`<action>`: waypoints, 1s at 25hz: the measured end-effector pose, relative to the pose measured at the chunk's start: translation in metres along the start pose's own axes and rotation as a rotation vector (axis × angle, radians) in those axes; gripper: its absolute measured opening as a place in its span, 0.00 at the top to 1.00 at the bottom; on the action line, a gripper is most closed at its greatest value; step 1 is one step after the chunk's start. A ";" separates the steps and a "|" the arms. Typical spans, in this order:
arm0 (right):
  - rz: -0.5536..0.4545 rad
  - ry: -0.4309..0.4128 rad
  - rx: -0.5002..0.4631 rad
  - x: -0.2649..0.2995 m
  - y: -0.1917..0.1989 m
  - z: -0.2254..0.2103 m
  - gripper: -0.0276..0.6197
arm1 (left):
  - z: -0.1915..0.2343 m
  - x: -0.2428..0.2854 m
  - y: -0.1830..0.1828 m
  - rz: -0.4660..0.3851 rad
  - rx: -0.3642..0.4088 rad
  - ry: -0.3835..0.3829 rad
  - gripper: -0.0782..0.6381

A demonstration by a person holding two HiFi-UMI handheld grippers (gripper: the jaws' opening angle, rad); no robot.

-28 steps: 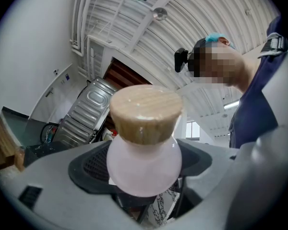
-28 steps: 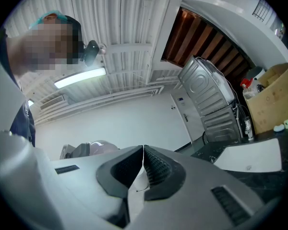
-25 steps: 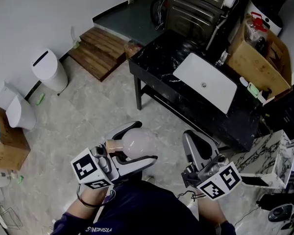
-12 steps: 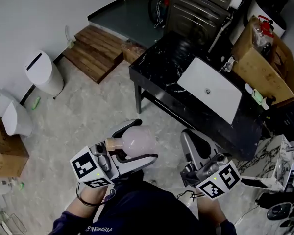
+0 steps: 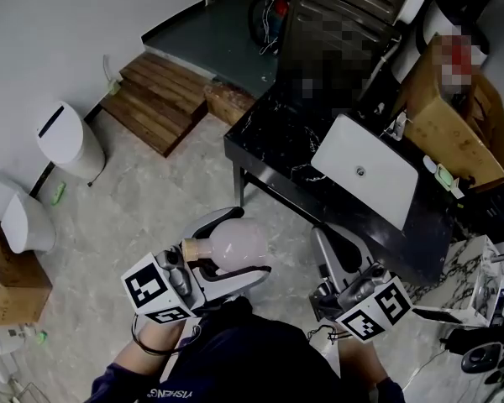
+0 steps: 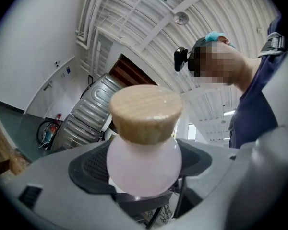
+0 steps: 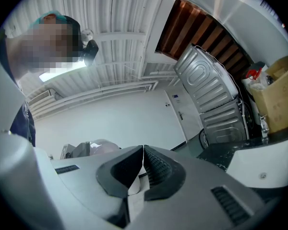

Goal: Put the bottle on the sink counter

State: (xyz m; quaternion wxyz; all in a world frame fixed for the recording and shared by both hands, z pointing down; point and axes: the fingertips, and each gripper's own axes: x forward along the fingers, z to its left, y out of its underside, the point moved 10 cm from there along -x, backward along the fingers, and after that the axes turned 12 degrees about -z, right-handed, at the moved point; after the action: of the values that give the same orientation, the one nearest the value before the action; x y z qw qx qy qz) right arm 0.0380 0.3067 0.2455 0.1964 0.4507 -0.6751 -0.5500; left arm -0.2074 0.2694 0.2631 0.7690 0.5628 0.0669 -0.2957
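A pale pink round bottle with a wooden stopper lies between the jaws of my left gripper, which is shut on it, over the floor short of the counter. In the left gripper view the bottle fills the middle, stopper toward the camera. My right gripper is shut with nothing in it; its pads meet in the right gripper view. The black marble sink counter with a white basin stands ahead and to the right.
A cardboard box sits on the counter's far right end. Wooden steps lie at the back left, a white bin by the wall, another cardboard box at the left edge. A marble block stands at right.
The view has shifted: the counter and the floor objects have slid a little in the head view. Both grippers keep their places and the bottle stays held.
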 end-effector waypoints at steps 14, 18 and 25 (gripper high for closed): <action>0.006 0.050 -0.015 0.056 0.012 -0.003 0.92 | 0.065 -0.004 -0.025 0.004 -0.024 0.028 0.33; 0.006 0.067 -0.015 0.062 0.015 -0.009 0.92 | 0.076 -0.003 -0.023 0.004 -0.029 0.027 0.33; -0.006 0.070 -0.007 0.073 0.015 -0.026 0.92 | 0.093 0.008 -0.023 0.008 -0.023 0.027 0.33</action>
State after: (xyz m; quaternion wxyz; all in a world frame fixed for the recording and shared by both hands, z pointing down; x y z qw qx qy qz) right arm 0.0135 0.2315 0.2508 0.2197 0.4710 -0.6645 -0.5370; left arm -0.2340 0.1781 0.2739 0.7757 0.5579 0.0785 -0.2843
